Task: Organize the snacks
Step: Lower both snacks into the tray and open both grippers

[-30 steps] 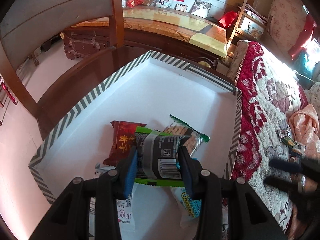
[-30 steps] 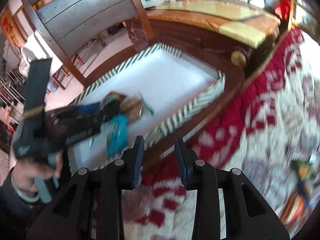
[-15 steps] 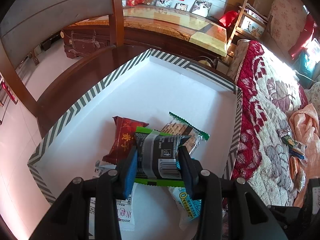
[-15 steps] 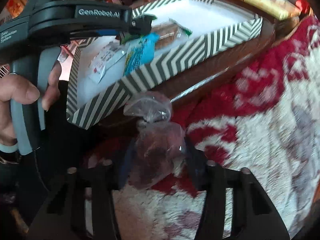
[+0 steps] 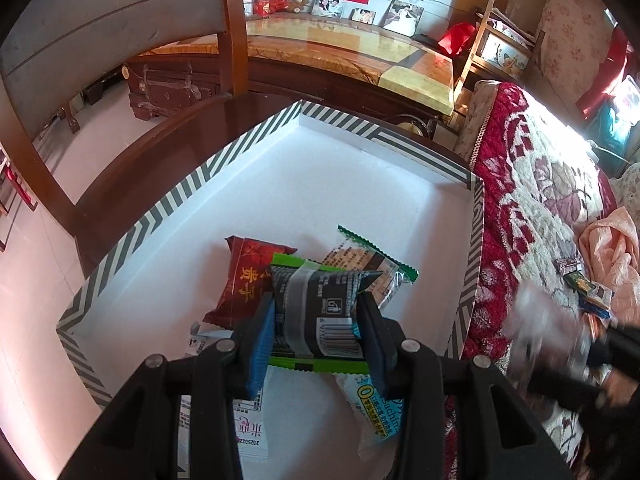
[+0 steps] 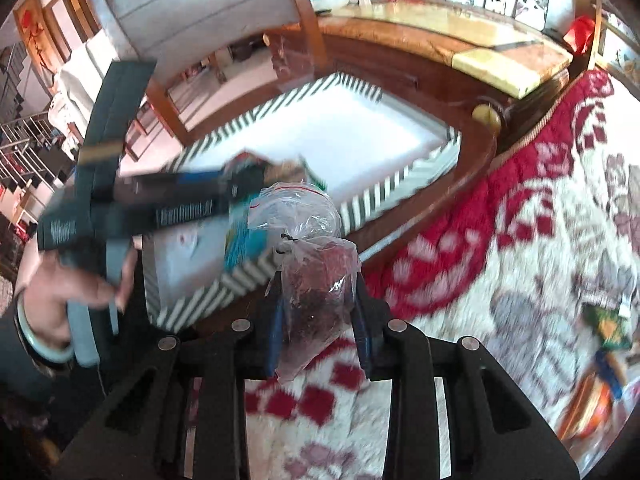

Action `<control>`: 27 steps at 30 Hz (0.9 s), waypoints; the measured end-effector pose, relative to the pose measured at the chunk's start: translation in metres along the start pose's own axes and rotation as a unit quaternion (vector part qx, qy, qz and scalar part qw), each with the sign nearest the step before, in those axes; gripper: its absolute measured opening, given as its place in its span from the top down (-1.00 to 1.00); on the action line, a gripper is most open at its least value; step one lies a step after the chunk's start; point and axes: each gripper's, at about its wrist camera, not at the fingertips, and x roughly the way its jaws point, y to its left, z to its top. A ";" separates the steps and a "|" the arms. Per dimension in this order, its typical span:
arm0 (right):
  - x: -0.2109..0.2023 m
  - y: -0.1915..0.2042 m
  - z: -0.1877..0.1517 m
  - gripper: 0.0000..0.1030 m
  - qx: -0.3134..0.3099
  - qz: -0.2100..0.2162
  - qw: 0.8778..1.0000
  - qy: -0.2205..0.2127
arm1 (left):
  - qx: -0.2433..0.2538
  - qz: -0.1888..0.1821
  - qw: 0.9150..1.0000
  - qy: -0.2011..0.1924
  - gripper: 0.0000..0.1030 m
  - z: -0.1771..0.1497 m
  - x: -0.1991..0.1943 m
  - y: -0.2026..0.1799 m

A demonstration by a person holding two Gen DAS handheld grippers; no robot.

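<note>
A white box with a grey-striped rim (image 5: 192, 184) holds a red packet (image 5: 244, 284), a green-edged biscuit packet (image 5: 372, 256), a blue-and-white packet (image 5: 376, 412) and a white packet (image 5: 248, 428). My left gripper (image 5: 316, 304) hovers over them, shut on a black-and-green snack packet (image 5: 320, 288). My right gripper (image 6: 318, 286) is beside the box's near corner (image 6: 224, 288), above the bedspread. Its jaws are closing on a clear knotted bag of dark red bits (image 6: 316, 308), and the pads press the bag. In the left wrist view that bag is a blur (image 5: 544, 320).
Several loose snacks lie on the red-and-white bedspread (image 5: 540, 184) at the right (image 5: 580, 280) (image 6: 608, 320). The box rests on a dark wooden seat (image 5: 132, 168) with a chair back (image 5: 232, 40) behind. A long wooden cabinet (image 5: 360, 52) stands beyond. A hand (image 6: 80, 292) holds the left gripper.
The right gripper, empty a second ago, came around the clear bag beside the box and now holds it. The left gripper and its packet have not moved.
</note>
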 end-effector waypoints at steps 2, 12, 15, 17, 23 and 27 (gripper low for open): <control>0.004 0.003 0.016 0.44 -0.001 0.001 1.000 -0.007 | -0.002 0.003 1.000 -0.004 0.17 0.000 -0.001 0.001; 0.032 0.005 0.056 0.44 -0.011 -0.003 1.000 -0.011 | -0.010 0.019 1.000 -0.022 0.17 0.000 -0.004 0.006; 0.044 0.007 0.062 0.45 -0.013 -0.004 1.000 -0.004 | -0.015 0.025 0.999 -0.027 0.17 0.001 -0.004 0.009; 0.052 0.007 0.065 0.45 -0.012 -0.007 1.000 0.000 | -0.019 0.028 0.999 -0.029 0.17 0.002 -0.004 0.011; 0.076 -0.002 0.072 0.44 0.005 -0.009 1.000 0.019 | -0.029 0.038 0.998 -0.030 0.16 0.005 0.000 0.014; 0.089 -0.008 0.072 0.44 0.019 -0.002 0.999 0.032 | -0.042 0.048 0.998 -0.029 0.09 0.006 0.003 0.019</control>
